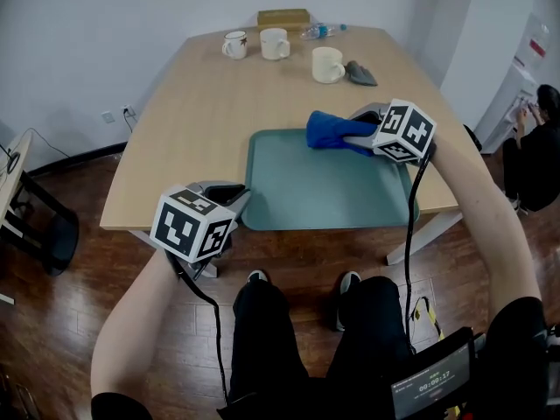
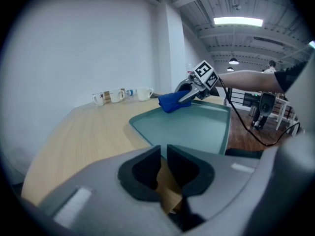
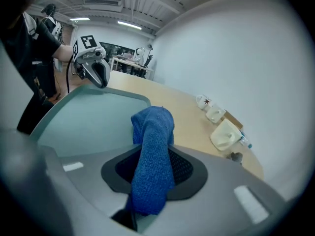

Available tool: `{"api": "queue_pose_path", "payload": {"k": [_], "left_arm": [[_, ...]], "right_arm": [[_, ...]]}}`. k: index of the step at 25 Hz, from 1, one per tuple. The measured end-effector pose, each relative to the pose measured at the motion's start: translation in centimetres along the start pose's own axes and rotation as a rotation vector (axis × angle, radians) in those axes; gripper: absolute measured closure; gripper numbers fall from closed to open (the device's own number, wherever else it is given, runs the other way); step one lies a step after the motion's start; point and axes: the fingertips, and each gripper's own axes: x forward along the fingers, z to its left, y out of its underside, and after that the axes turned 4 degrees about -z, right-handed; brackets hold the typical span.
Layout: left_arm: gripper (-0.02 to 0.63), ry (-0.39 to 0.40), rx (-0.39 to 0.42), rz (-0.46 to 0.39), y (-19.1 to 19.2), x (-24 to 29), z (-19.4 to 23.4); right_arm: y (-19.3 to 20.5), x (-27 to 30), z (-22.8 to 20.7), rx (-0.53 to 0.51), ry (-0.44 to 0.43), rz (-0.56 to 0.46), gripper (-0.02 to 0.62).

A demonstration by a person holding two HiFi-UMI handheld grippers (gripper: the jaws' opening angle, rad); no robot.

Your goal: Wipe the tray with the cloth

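Right gripper (image 1: 354, 135) is clamped on the blue cloth (image 1: 331, 130). The right gripper view shows the fabric pinched between both pads, with a thick fold standing out past the tips. That fold sits at the far edge of the teal tray (image 1: 324, 191), right of centre, and seems to rest on the surface, though how hard it presses I can't tell. The left gripper (image 1: 234, 195) is fully closed with nothing clamped in it. Only a sliver of the wooden table (image 1: 192, 121) shows through the slit, and it sits just beside the tray's near-left corner. This looks like an early part of the wipe, since most of the tray floor between the two grippers is bare. To do it well, keep the loose fold pressed flat on the floor rather than dragging the jaw tips. Sweep in overlapping passes from the far edge toward the near one, then run along the raised rim where dirt collects. The tray is light and could slide on the smooth wood. The closed left gripper is well placed to brace that corner if it shifts. Watch the far side too: a cream mug (image 1: 328, 64) and a grey rag (image 1: 360, 73) stand near the cloth, just beyond the tray, and a wide swing could knock them.
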Motion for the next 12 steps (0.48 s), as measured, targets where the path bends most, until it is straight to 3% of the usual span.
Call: {"api": "queue_pose_path", "payload": {"k": [12], "left_arm": [[0.561,-0.004,-0.017,0.015,0.4,0.2,0.4]], "right_arm": [[-0.7,-4.9,11.8,-0.023,-0.192,-0.002,0.483]]}}
